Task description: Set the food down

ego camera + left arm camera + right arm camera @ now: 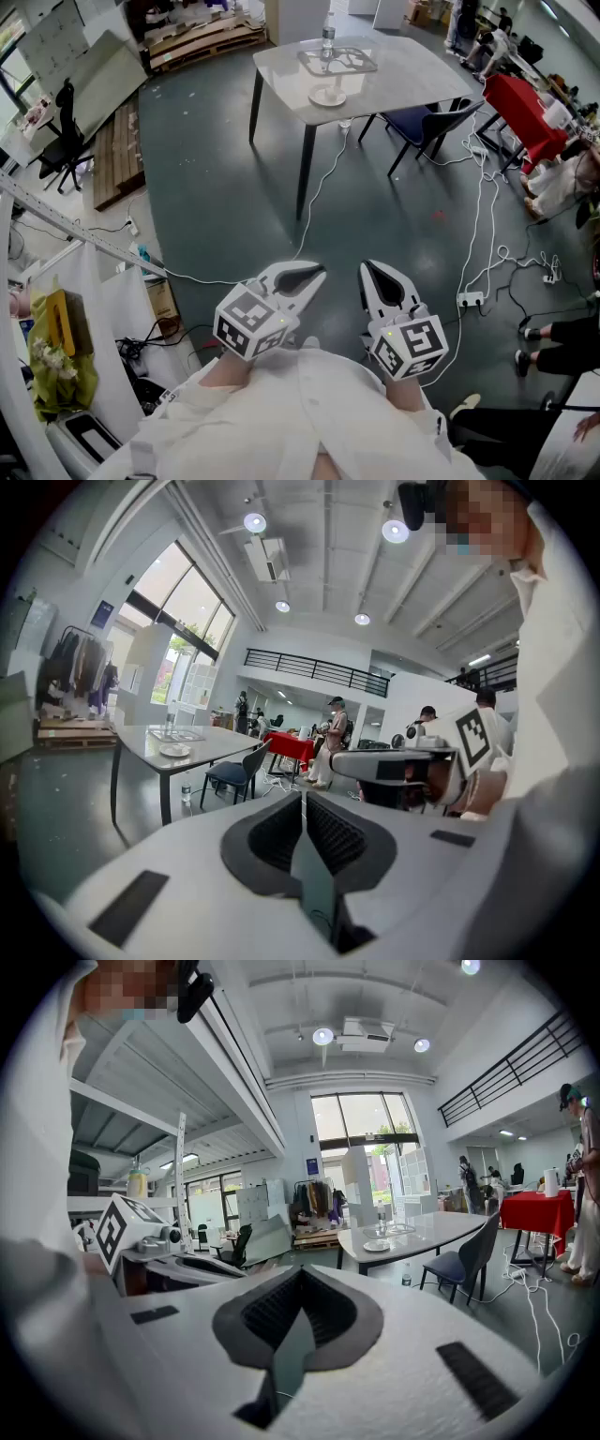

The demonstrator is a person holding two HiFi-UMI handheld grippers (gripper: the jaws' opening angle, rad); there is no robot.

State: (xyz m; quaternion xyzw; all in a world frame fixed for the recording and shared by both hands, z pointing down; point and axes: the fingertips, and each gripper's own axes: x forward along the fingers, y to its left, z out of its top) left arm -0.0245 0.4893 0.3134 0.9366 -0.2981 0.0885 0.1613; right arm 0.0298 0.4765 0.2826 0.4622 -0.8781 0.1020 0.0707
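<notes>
Both grippers are held close to my body, well short of the table. My left gripper (309, 274) is shut with nothing between its jaws, and in its own view the dark pads (281, 832) meet. My right gripper (372, 270) is also shut and holds nothing. I see no food in either gripper. Far ahead stands a grey table (403, 80) with a white plate (327, 96), a clear tray (337, 61) and a water bottle (328, 36) on it. The same plate (174, 750) shows in the left gripper view, and as the plate (377, 1246) in the right gripper view.
A blue chair (427, 122) stands at the table's right side. White cables (483, 234) and a power strip (470, 298) lie on the grey floor. A red-covered table (520, 108) and people are at the right; shelving (56, 225) and pallets (117, 150) at the left.
</notes>
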